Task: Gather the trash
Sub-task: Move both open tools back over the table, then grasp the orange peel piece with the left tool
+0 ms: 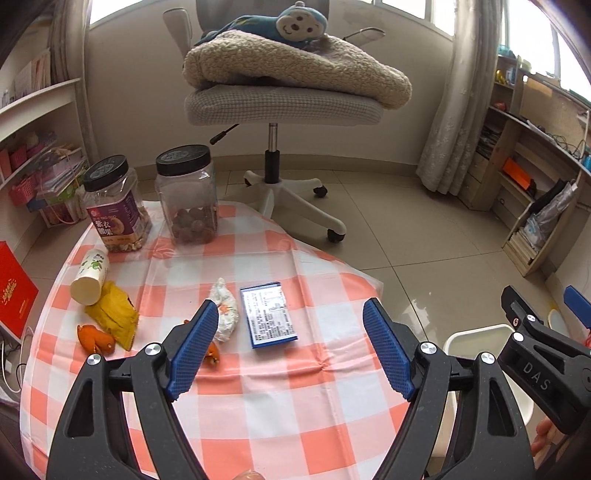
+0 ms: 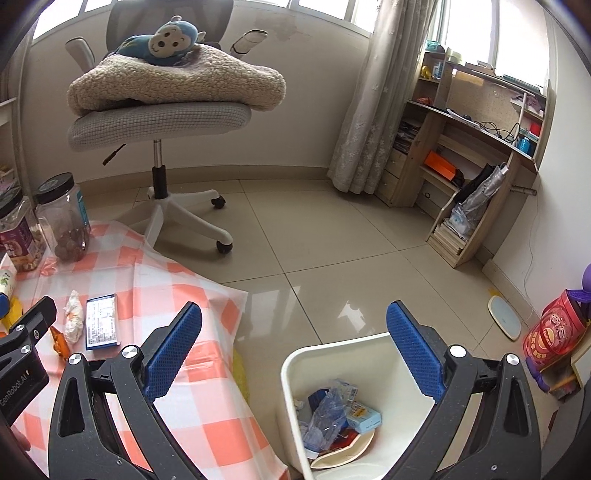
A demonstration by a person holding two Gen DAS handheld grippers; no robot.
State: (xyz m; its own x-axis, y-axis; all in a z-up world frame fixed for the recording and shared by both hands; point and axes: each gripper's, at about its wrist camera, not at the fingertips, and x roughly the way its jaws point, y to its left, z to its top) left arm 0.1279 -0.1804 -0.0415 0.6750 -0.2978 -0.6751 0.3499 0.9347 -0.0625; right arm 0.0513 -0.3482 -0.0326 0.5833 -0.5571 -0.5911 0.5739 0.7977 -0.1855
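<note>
We see an office chair (image 1: pixel 284 99) with a folded blanket (image 1: pixel 295 70) and a plush monkey (image 1: pixel 299 22) behind the tabletop (image 1: pixel 258 424), which wears an orange-and-white check cloth. White trash bin (image 2: pixel 332 362) sits on the floor just beside the tabletop's right edge, already holding crumpled plastic, a small blue box and paper. Two black-lidded jars (image 1: pixel 186 195) stand at the far left. Trash on the tabletop: paper cup (image 1: pixel 90 277) lying on its side, yellow wrapper (image 1: pixel 112 314) touching it, blue box (image 1: pixel 269 314) flat mid-cloth, crumpled white wad (image 1: pixel 225 314) just beside it, orange peel (image 1: pixel 96 338) near the wrapper. Left gripper (image 1: pixel 288 347) is over the tabletop, fingers spread, nothing between them. Right gripper (image 2: pixel 293 350) is above the bin, fingers spread, empty.
</note>
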